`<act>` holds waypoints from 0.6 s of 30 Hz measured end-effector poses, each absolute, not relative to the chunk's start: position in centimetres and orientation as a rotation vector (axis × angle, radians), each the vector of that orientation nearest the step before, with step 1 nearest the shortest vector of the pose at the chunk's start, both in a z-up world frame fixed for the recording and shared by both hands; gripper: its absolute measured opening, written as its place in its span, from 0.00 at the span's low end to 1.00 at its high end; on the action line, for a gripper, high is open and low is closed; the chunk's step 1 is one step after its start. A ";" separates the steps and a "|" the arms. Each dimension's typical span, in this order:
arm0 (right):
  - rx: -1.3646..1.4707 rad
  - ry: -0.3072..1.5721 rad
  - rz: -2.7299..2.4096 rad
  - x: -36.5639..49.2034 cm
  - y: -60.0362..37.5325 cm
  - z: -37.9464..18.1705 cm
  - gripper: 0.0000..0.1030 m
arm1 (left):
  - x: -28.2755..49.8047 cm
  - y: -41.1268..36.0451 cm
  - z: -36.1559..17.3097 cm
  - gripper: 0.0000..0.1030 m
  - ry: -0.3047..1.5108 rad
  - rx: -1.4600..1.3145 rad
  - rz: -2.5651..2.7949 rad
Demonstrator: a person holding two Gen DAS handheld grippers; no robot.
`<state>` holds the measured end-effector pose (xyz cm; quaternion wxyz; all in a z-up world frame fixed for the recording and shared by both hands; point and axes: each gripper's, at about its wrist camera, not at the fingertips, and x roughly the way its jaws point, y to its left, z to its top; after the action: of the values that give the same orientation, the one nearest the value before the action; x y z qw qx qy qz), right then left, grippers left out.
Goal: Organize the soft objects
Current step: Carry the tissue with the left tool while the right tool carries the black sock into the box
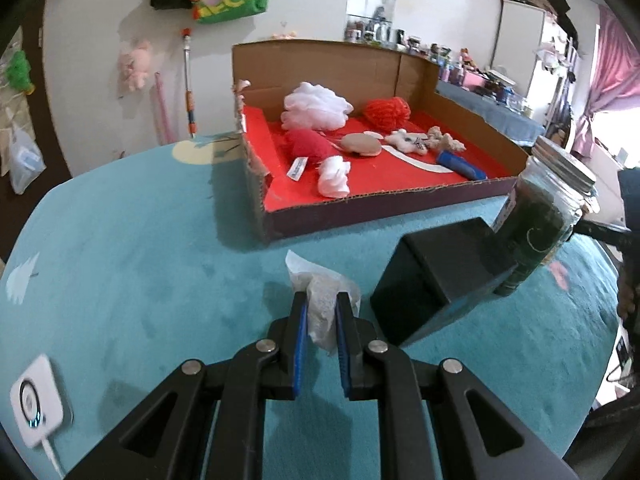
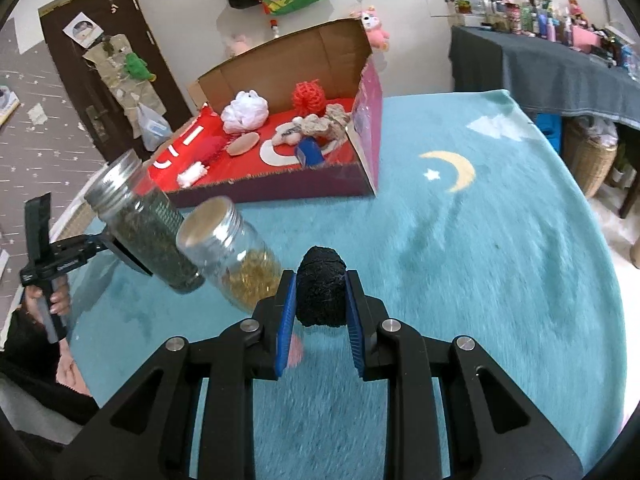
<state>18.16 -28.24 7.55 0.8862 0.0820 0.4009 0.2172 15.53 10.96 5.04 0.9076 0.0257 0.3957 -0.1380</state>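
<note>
My left gripper (image 1: pixel 322 300) is shut on a small white pouch (image 1: pixel 316 280) with grainy filling, held just above the teal blanket (image 1: pixel 140 260). My right gripper (image 2: pixel 320 280) is shut on a black fuzzy ball (image 2: pixel 322 296), also above the blanket. Ahead stands an open cardboard box (image 1: pixel 360 210) with a red floor (image 2: pixel 240 168). It holds a white mesh puff (image 1: pixel 316 106), a red yarn ball (image 1: pixel 386 112), a red plush (image 1: pixel 306 144), a beige pad (image 1: pixel 360 145), a rope toy (image 1: pixel 444 140) and other soft pieces.
A black box (image 1: pixel 436 276) and a jar of green leaves (image 1: pixel 540 216) stand right of my left gripper. In the right wrist view that green jar (image 2: pixel 152 224) and a jar with yellow contents (image 2: pixel 236 256) stand left of the ball. A white device (image 1: pixel 36 400) lies at the near left.
</note>
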 end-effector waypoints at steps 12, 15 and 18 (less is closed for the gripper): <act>0.186 0.852 0.596 22.6 -28.0 8.1 0.22 | 18.7 11.6 5.8 0.13 0.796 0.054 -0.449; 0.161 0.852 0.624 23.4 -27.5 8.4 0.22 | 19.3 11.4 6.4 0.13 0.787 0.058 -0.485; 0.138 0.861 0.648 24.3 -27.0 8.7 0.22 | 19.9 11.0 7.0 0.13 0.779 0.071 -0.514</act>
<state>24.28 -26.97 8.65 0.8562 0.0656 0.4094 0.3082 19.95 10.97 7.04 0.8924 0.0342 0.3756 -0.2477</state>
